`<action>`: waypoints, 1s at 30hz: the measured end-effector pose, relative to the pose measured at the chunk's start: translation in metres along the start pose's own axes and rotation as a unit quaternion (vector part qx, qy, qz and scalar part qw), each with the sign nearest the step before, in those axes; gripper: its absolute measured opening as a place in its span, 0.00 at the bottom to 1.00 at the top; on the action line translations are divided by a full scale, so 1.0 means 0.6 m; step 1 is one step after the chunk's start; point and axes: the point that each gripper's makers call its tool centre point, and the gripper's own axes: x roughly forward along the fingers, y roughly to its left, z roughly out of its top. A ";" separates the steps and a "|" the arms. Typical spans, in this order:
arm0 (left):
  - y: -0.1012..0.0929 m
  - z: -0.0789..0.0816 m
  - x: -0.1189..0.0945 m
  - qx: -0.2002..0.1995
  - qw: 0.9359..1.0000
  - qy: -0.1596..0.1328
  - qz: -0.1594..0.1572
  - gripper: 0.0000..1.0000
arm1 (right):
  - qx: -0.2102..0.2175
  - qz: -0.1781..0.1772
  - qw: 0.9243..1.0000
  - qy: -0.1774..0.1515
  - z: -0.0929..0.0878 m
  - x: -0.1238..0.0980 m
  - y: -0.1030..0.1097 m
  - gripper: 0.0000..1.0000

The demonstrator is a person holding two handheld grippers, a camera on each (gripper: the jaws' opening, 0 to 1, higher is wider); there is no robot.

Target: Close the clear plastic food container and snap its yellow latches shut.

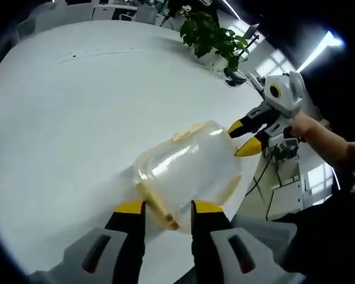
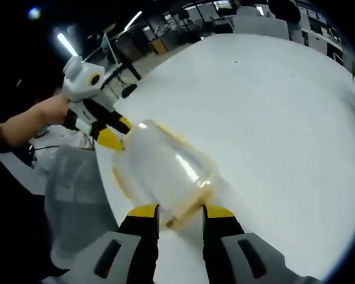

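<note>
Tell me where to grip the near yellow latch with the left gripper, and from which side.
Grip the yellow latch across its narrow width, coming end-on from the container's near end. It lies as a flat strip along that end's rim, already between the left gripper's open jaws. The right gripper sits at the far end, probably steadying it.
</note>
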 end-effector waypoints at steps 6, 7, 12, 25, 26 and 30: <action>0.001 0.001 0.002 -0.010 1.000 0.000 0.000 0.26 | 0.004 -0.003 1.000 0.009 0.001 0.002 0.000 0.25; 0.001 0.001 0.002 -0.010 1.000 0.000 0.000 0.26 | 0.004 -0.004 1.000 0.010 0.001 0.002 0.000 0.25; 0.000 0.001 0.002 -0.019 1.000 -0.004 0.000 0.25 | 0.013 -0.007 1.000 0.008 0.001 0.001 0.001 0.24; -0.001 0.002 0.002 -0.037 0.999 -0.010 0.007 0.24 | 0.008 -0.007 1.000 0.016 0.003 0.001 0.000 0.22; 0.002 0.001 0.002 -0.037 0.999 -0.012 0.007 0.24 | 0.024 -0.020 0.999 0.022 -0.007 -0.002 0.000 0.21; 0.006 0.001 0.002 -0.041 0.999 -0.011 0.009 0.24 | 0.020 -0.015 1.000 0.018 -0.005 0.001 0.002 0.21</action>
